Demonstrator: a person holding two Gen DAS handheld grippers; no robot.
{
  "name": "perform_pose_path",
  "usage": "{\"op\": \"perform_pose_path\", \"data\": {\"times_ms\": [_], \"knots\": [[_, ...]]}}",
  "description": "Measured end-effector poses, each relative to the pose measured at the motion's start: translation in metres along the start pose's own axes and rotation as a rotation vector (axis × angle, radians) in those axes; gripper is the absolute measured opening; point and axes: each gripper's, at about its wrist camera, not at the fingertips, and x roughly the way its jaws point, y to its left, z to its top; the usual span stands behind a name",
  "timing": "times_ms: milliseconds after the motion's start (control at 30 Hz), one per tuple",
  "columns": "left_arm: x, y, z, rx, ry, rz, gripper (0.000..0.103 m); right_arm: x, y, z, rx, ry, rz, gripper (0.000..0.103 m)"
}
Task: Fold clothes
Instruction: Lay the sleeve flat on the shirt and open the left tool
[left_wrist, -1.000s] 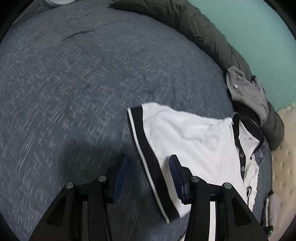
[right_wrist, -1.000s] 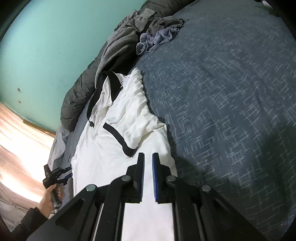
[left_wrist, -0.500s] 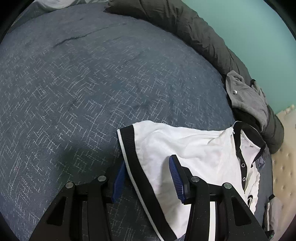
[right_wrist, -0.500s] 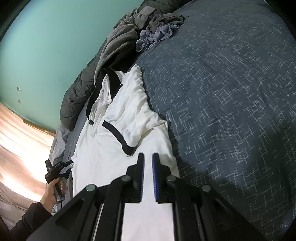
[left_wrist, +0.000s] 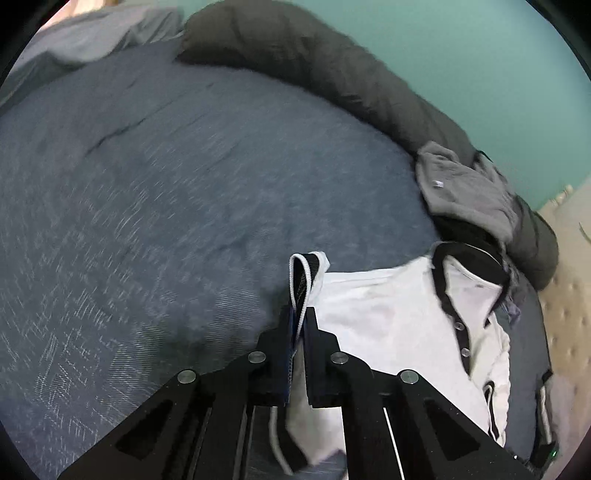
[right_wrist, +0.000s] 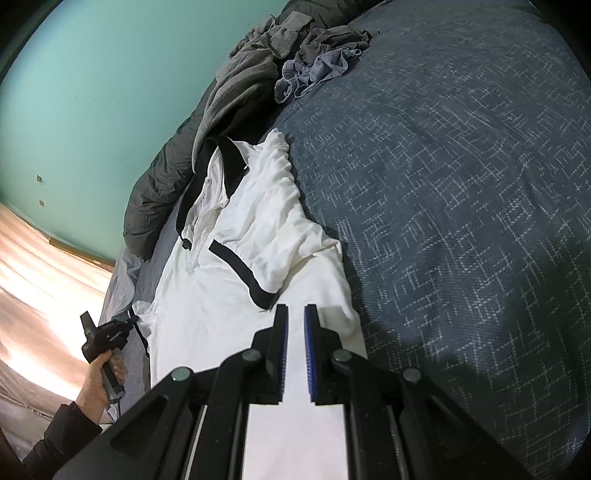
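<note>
White polo shirt (left_wrist: 388, 314), spread on the blue bedspread (left_wrist: 147, 221). Left gripper (left_wrist: 301, 325), jaws just closed, pinches the black-trimmed sleeve cuff (left_wrist: 306, 273); the sleeve fold is in hand. Right gripper (right_wrist: 295, 332), over the shirt body, jaws nearly shut and apparently empty. Next move likely calls for carrying the cuff inward across the chest.

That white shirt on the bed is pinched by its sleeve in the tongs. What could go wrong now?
The left tongs grip only the black-trimmed sleeve cuff, so it might slip free. The white shirt is already rumpled, so the fold may come out creased. The grey clothes pile lies near the collar and could snag.
</note>
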Motion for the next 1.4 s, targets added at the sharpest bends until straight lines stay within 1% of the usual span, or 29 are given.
{"op": "perform_pose_path", "data": {"times_ms": [133, 200, 267, 333, 367, 433, 500, 567, 633, 700, 733, 767, 800, 867, 933, 1000, 1067, 1200, 1300, 1400], "knots": [[-0.01, -0.045, -0.006, 0.091, 0.01, -0.039, 0.005, -0.002, 0.0, 0.002, 0.004, -0.007, 0.009, 0.008], [-0.007, -0.073, -0.007, 0.129, 0.018, -0.067, 0.005, -0.005, 0.001, 0.004, 0.009, -0.014, 0.015, 0.008], [-0.006, -0.092, -0.01, 0.16, 0.03, -0.085, 0.005, -0.008, 0.0, 0.006, 0.015, -0.023, 0.023, 0.008], [0.004, -0.117, -0.016, 0.198, 0.058, -0.095, 0.005, -0.011, 0.0, 0.009, 0.02, -0.032, 0.029, 0.008], [0.009, -0.128, -0.021, 0.216, 0.081, -0.089, 0.005, -0.012, -0.001, 0.01, 0.024, -0.036, 0.033, 0.008], [0.018, -0.141, -0.032, 0.231, 0.125, -0.087, 0.005, -0.015, -0.001, 0.011, 0.029, -0.041, 0.04, 0.008], [0.029, -0.153, -0.047, 0.266, 0.184, -0.055, 0.005, -0.015, 0.0, 0.012, 0.028, -0.044, 0.044, 0.008], [0.035, -0.161, -0.055, 0.277, 0.213, -0.05, 0.006, -0.016, 0.0, 0.013, 0.027, -0.044, 0.049, 0.008], [0.032, -0.162, -0.06, 0.281, 0.217, -0.044, 0.007, -0.016, 0.001, 0.014, 0.028, -0.046, 0.052, 0.008], [0.023, -0.16, -0.06, 0.277, 0.204, -0.041, 0.01, -0.016, 0.002, 0.013, 0.029, -0.045, 0.055, 0.008], [0.018, -0.154, -0.06, 0.268, 0.199, -0.044, 0.015, -0.016, 0.002, 0.013, 0.029, -0.044, 0.056, 0.008], [0.012, -0.15, -0.058, 0.254, 0.194, -0.048, 0.024, -0.015, 0.002, 0.013, 0.03, -0.043, 0.057, 0.008], [0.008, -0.147, -0.058, 0.243, 0.191, -0.054, 0.026, -0.015, 0.003, 0.013, 0.029, -0.042, 0.058, 0.008], [-0.001, -0.14, -0.057, 0.223, 0.184, -0.065, 0.026, -0.013, 0.004, 0.012, 0.028, -0.038, 0.06, 0.008], [-0.008, -0.138, -0.056, 0.236, 0.173, -0.055, 0.026, -0.012, 0.005, 0.011, 0.027, -0.036, 0.062, 0.008], [-0.015, -0.134, -0.054, 0.263, 0.151, -0.03, 0.026, -0.011, 0.007, 0.011, 0.023, -0.034, 0.062, 0.008], [-0.015, -0.123, -0.049, 0.249, 0.134, -0.008, 0.026, -0.011, 0.007, 0.01, 0.022, -0.034, 0.064, 0.008], [-0.008, -0.085, -0.037, 0.133, 0.117, 0.027, 0.027, -0.011, 0.007, 0.011, 0.024, -0.036, 0.066, 0.008], [0.001, -0.074, -0.037, 0.145, 0.126, 0.053, 0.029, -0.01, 0.005, 0.011, 0.031, -0.03, 0.065, 0.008], [0.009, -0.07, -0.04, 0.165, 0.139, 0.06, 0.029, -0.01, 0.004, 0.011, 0.034, -0.029, 0.063, 0.008]]}}
